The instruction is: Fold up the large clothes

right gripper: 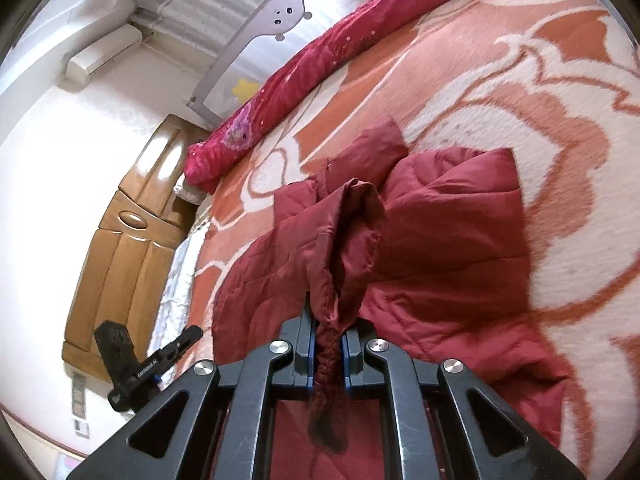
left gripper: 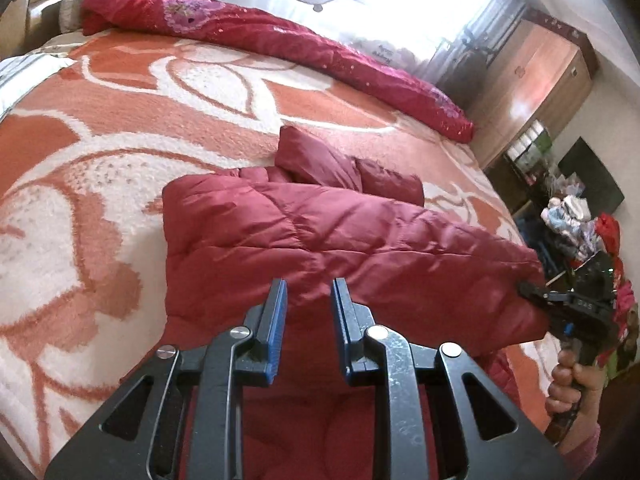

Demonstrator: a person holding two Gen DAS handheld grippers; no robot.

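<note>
Folding is partly done: the right claw pinches the jacket's hem on the bed; the left claw stands slightly apart, empty.

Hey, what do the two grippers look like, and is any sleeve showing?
Both grippers, left and right, are black metal linkages with silver round pivot pins and blue pads on flat fingers. The right gripper's body carries small white lettering. A pink sleeve shows at the right hand.

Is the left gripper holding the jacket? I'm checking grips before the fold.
No: the left gripper has its fingers apart above the red jacket, with nothing pinched between them.
</note>
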